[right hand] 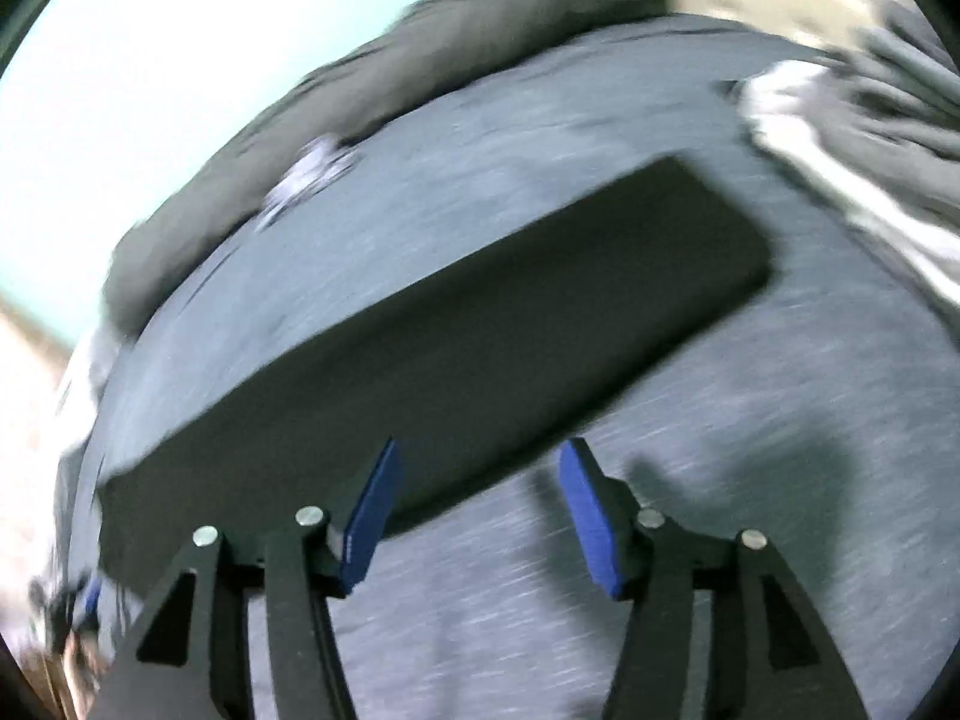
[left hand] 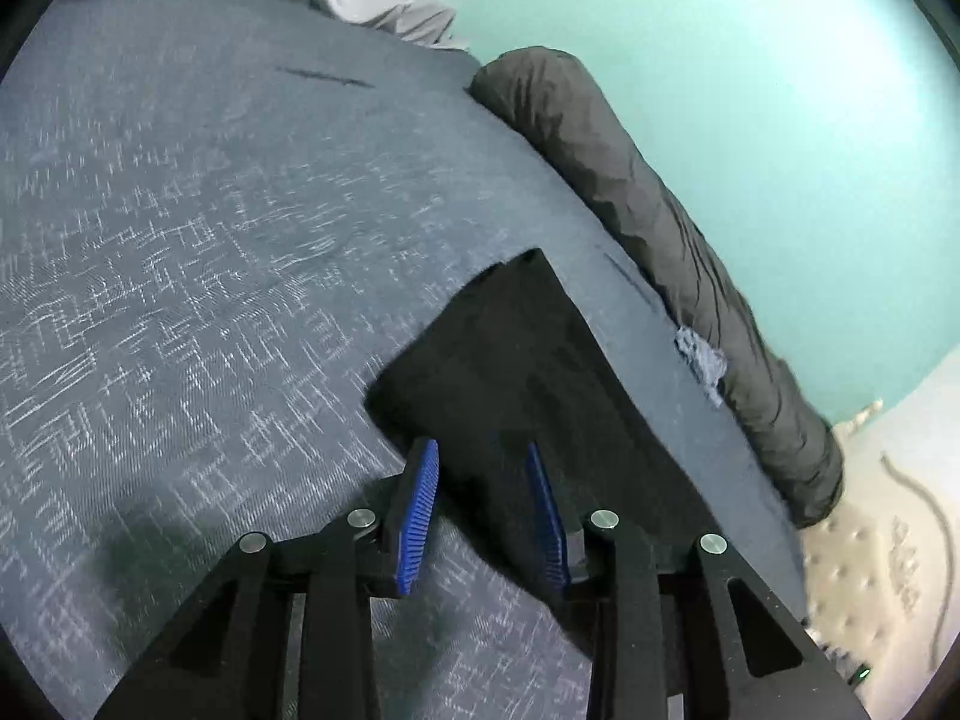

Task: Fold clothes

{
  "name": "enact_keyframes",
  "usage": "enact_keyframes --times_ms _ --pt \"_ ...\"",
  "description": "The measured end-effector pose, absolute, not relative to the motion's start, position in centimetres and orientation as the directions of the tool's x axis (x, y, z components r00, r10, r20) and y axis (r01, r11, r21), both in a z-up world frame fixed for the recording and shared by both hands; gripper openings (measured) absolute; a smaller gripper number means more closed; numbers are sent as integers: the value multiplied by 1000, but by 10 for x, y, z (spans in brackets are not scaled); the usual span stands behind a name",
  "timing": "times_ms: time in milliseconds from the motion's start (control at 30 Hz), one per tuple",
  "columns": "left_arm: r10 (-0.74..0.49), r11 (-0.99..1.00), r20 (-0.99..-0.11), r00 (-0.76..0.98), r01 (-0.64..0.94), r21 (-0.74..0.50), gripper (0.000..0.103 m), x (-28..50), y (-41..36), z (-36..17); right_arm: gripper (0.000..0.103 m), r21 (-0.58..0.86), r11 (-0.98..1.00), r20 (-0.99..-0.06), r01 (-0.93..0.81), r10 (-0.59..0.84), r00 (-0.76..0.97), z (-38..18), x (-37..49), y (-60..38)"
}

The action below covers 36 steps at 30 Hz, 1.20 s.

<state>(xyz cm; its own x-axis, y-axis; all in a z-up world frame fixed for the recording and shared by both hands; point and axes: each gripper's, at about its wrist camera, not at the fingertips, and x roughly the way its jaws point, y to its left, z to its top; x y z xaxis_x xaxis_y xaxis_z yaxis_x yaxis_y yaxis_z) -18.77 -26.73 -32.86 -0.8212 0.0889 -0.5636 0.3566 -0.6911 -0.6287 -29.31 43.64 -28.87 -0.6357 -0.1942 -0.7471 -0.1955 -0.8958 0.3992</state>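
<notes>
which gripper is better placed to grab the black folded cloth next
Probably the left. The left gripper already has the cloth's near end between its open jaws. The right gripper is open over bare bedspread beside the cloth's long edge, in a blurred view.

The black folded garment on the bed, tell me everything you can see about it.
The black folded garment looks like plain dark cloth, folded into a long flat rectangle with fairly straight edges. It lies flat on the grey patterned bedcover, near a rolled dark grey blanket. The left gripper has one end between its open blue pads, not pressing. The right gripper is open at its edge.
</notes>
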Motion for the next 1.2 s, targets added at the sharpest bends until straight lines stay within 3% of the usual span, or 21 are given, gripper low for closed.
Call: enact_keyframes --times_ms 367,1000,1033,1100,1200 --pt "91 -743 -567 -818 323 -586 34 -192 -227 -329 62 500 -804 -725 -322 -184 -664 -323 -316 490" --pt "58 -775 -579 -813 330 -540 34 -192 -222 -333 62 467 -813 -708 -347 -109 -698 -350 -371 503" --pt "57 -777 -579 -813 328 -537 34 -192 -222 -333 60 453 -821 -712 -347 -98 -696 -348 -373 502" --pt "56 -780 -579 -813 327 -534 34 -192 -221 -333 41 444 -828 -710 -344 -91 -698 -346 -376 500" --pt "58 -780 -580 -813 326 -534 34 -192 -220 -333 23 459 -820 -705 -342 -102 -702 -347 -376 504"
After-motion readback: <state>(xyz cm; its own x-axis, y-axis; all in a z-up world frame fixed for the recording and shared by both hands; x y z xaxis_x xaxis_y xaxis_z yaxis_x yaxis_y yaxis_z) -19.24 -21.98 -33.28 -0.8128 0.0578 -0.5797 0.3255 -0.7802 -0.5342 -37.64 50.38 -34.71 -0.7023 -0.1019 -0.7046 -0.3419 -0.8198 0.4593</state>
